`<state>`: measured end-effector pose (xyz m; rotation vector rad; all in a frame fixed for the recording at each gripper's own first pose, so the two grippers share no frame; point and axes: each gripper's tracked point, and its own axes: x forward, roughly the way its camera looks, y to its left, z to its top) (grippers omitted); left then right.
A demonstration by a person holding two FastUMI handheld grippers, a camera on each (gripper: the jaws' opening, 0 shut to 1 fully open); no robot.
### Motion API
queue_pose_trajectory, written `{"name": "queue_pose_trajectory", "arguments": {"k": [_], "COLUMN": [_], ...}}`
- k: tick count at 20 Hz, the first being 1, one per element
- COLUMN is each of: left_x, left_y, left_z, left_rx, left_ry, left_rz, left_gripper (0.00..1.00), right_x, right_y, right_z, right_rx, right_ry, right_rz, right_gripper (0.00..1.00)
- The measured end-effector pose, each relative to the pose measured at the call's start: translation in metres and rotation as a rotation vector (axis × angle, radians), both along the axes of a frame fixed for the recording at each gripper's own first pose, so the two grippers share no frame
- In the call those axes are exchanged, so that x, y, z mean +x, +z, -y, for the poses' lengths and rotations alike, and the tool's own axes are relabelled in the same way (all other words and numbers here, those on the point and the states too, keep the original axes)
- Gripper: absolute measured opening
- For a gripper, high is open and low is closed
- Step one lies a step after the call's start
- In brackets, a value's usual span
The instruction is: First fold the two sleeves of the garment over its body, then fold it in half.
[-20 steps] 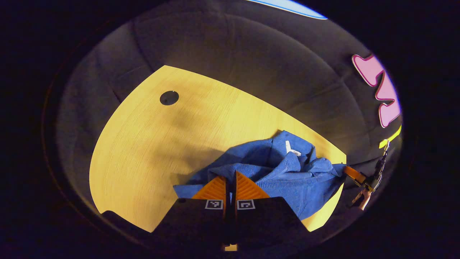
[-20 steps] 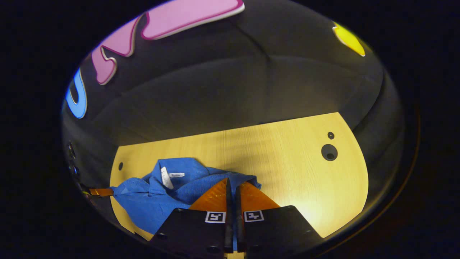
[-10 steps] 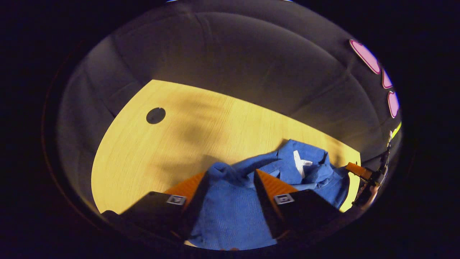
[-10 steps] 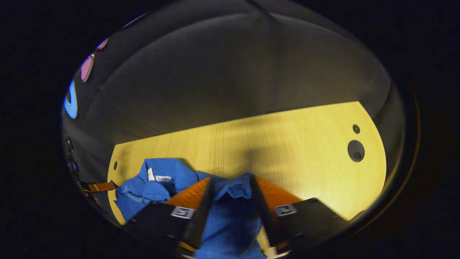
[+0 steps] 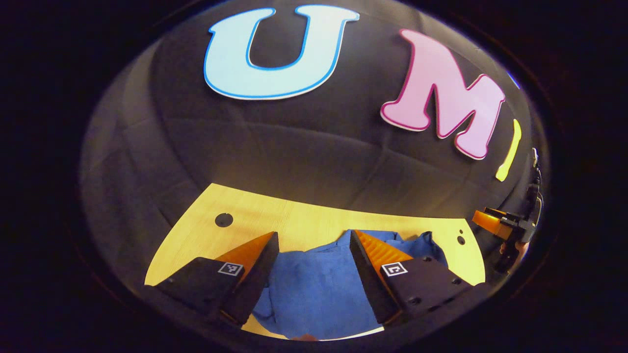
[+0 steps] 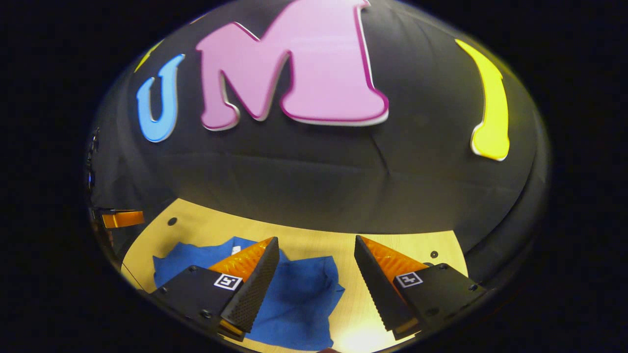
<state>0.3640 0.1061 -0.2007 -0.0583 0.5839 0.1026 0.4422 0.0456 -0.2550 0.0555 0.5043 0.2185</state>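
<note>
The blue garment (image 5: 314, 291) lies bunched on the yellow wooden table (image 5: 299, 220), below and between my left gripper's fingers. My left gripper (image 5: 314, 233) hangs above it, open, with nothing between its jaws. In the right gripper view the same garment (image 6: 299, 294) spreads on the table (image 6: 206, 226) under the left finger, a small white tag just showing by that finger. My right gripper (image 6: 316, 239) is open too, raised above the cloth and apart from it. Each view catches the other gripper at its edge (image 5: 495, 220) (image 6: 117, 218).
A round hole (image 5: 223, 219) sits in the tabletop at the far left, and small holes (image 6: 433, 254) near the far right corner. The booth's black cloth wall rises right behind the table's back edge. Bare tabletop (image 6: 353, 314) lies to the right of the garment.
Both grippers were shut on the garment a second ago, then opened and let it go. They have since lifted and tilted up toward the wall; the garment rests on the table.
</note>
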Motion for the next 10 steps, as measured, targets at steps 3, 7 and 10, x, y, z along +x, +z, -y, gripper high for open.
{"name": "queue_pose_trajectory", "arguments": {"k": [3,7,10], "left_x": [-0.037,-0.109,-0.17], "left_y": [0.058,0.123,0.155], "left_z": [0.031,0.062,0.072], "left_rx": [-0.006,-0.035,-0.028], "left_ry": [-0.027,-0.103,-0.128], "left_rz": [0.144,0.295,0.361], "left_gripper": [0.85,0.84,0.84], "right_x": [-0.061,-0.16,-0.237], "right_y": [0.054,0.12,0.167], "right_z": [-0.015,-0.037,-0.059], "right_rx": [0.012,-0.03,-0.04], "right_ry": [-0.016,-0.004,0.011], "right_rz": [0.091,0.232,0.313], "right_gripper": [0.97,0.97,0.97]}}
